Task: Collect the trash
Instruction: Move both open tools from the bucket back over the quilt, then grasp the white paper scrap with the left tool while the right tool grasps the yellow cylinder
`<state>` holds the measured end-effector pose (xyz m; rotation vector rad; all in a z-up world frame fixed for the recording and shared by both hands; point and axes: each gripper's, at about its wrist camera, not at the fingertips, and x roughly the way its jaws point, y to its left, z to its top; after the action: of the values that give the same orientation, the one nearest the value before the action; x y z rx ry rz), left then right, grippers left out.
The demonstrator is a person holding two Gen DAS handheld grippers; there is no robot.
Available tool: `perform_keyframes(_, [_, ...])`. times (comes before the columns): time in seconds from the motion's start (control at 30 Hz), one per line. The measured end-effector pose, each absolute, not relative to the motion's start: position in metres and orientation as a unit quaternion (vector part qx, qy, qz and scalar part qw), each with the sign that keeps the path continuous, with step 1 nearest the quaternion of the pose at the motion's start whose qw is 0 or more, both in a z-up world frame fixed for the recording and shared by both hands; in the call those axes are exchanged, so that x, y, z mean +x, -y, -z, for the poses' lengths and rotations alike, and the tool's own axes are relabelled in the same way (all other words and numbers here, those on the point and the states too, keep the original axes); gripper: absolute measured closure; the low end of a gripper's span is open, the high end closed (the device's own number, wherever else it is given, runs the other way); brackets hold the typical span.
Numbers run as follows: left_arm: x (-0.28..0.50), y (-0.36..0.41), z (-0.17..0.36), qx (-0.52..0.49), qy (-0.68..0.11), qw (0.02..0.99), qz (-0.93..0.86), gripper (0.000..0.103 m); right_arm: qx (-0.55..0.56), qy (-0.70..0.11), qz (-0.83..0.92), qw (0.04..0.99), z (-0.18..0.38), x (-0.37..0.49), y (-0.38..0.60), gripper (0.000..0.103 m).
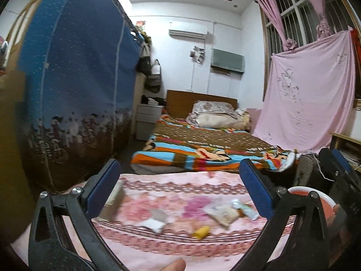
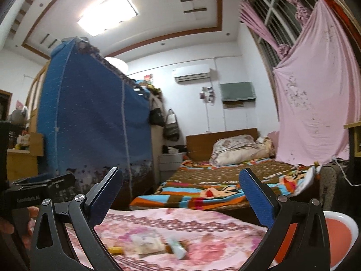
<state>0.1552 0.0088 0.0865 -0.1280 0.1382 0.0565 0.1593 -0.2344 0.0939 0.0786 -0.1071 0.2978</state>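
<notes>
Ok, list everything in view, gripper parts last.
wrappers: several, pale, on pink cloth
yellow piece: one, near edge of cloth
pink cloth: one, floral, foreground
bowl: one, white and orange, right of cloth
bed: one, striped blanket, behind
wardrobe: one, blue, left
pink sheet: one, over window
air conditioner: one, white, far wall
left gripper: open, empty
right gripper: open, empty

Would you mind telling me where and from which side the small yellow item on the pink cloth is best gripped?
The yellow item lies flat and elongated on the pink cloth. I would grip it across its short width at mid-length, coming from above with the open left gripper; blur hides finer detail.
</notes>
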Motion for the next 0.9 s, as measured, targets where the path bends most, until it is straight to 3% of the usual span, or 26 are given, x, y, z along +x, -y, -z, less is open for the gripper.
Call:
perform_keyframes(0.53, [0.152,-0.068,-0.063,-0.052,-0.090,0.994,-0.045,0.011,-0.016,-0.019,-0.213,0.977,-0.081,0.177,0.165,0.000])
perform_keyframes(0.73, [0.175,-0.072,-0.051,-0.054,-0.148,0.987,-0.027,0.011,-0.053,-0.112,-0.229,0.966,-0.066,0.206,0.141,0.001])
perform_keyframes(0.9, [0.195,-0.077,-0.035,-0.074,-0.215,0.974,-0.008,0.017,-0.059,-0.187,-0.242,0.950,-0.051,0.227,0.132,0.022])
